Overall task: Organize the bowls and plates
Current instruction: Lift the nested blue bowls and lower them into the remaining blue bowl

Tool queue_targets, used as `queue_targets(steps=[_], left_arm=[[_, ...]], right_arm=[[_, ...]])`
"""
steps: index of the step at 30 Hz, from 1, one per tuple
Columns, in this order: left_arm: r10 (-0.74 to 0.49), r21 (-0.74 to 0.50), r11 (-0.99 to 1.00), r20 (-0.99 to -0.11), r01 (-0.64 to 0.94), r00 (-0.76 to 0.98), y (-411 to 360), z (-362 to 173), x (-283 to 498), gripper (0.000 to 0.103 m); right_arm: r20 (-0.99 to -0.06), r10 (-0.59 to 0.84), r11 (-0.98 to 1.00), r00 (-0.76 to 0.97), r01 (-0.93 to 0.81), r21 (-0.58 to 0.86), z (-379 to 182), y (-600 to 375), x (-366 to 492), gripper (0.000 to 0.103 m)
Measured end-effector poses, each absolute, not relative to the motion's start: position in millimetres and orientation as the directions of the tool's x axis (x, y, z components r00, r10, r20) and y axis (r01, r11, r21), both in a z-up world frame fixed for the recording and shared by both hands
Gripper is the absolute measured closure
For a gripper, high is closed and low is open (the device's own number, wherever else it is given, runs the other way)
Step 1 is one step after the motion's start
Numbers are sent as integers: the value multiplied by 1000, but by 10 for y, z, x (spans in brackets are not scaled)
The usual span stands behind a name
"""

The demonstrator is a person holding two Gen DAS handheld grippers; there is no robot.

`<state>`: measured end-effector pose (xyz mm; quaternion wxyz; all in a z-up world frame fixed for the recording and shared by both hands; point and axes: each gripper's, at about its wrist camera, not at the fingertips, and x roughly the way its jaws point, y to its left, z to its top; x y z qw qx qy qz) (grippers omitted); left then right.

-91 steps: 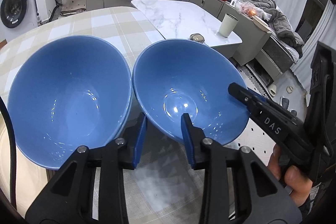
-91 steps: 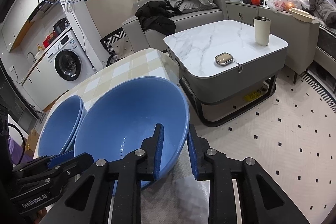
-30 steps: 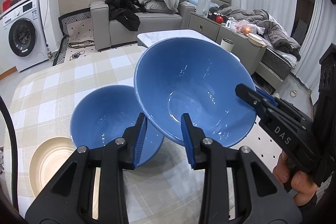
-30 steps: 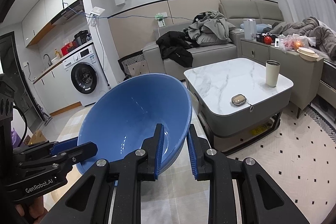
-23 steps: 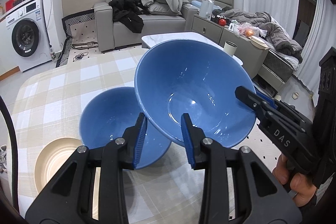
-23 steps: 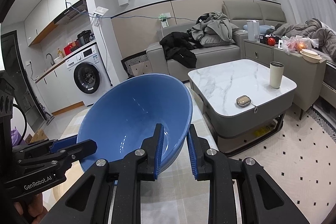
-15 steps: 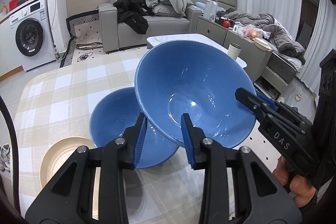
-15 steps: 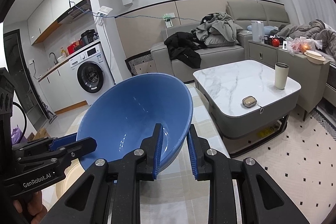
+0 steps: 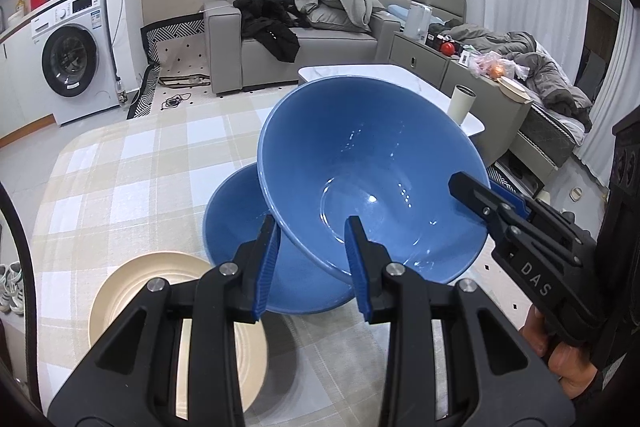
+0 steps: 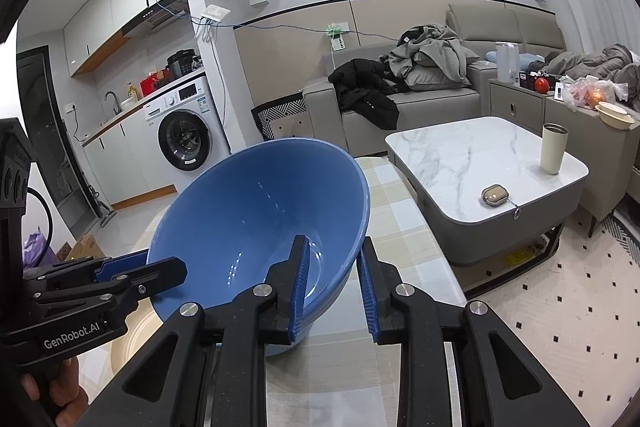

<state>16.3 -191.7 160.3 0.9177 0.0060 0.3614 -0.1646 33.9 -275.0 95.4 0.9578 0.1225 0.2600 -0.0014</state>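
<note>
A blue bowl (image 9: 372, 171) is held tilted in the air, gripped on opposite rims by both grippers. My left gripper (image 9: 312, 251) is shut on its near rim. My right gripper (image 10: 332, 279) is shut on the other rim and also shows in the left wrist view (image 9: 492, 199). The bowl also shows in the right wrist view (image 10: 256, 223). A second blue bowl (image 9: 240, 227) sits on the checked table (image 9: 120, 179) below and left of the held one, partly hidden by it. A cream plate (image 9: 132, 291) lies on the table at the near left.
A marble coffee table (image 10: 480, 155) with a cup (image 10: 554, 149) and a small case stands past the table's right edge. A sofa with clothes and a washing machine (image 9: 68, 63) are farther back.
The held bowl has been lifted off the table and carried left over the second bowl. The cream plate has come further into view at the near left.
</note>
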Motion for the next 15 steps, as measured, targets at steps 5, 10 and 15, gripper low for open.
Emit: queue_targets(steps=[5, 10, 15], left_arm=[[-290, -113, 950, -668, 292, 685, -1831, 1547, 247, 73], [-276, -111, 955, -672, 275, 688, -1778, 1489, 289, 73], [-265, -113, 959, -677, 260, 686, -1690, 1407, 359, 73]], right_arm=[[-496, 69, 970, 865, 58, 237, 888, -2707, 412, 78], [-507, 79, 971, 858, 49, 234, 810, -2650, 478, 78], [-515, 97, 973, 851, 29, 231, 742, -2582, 555, 78]])
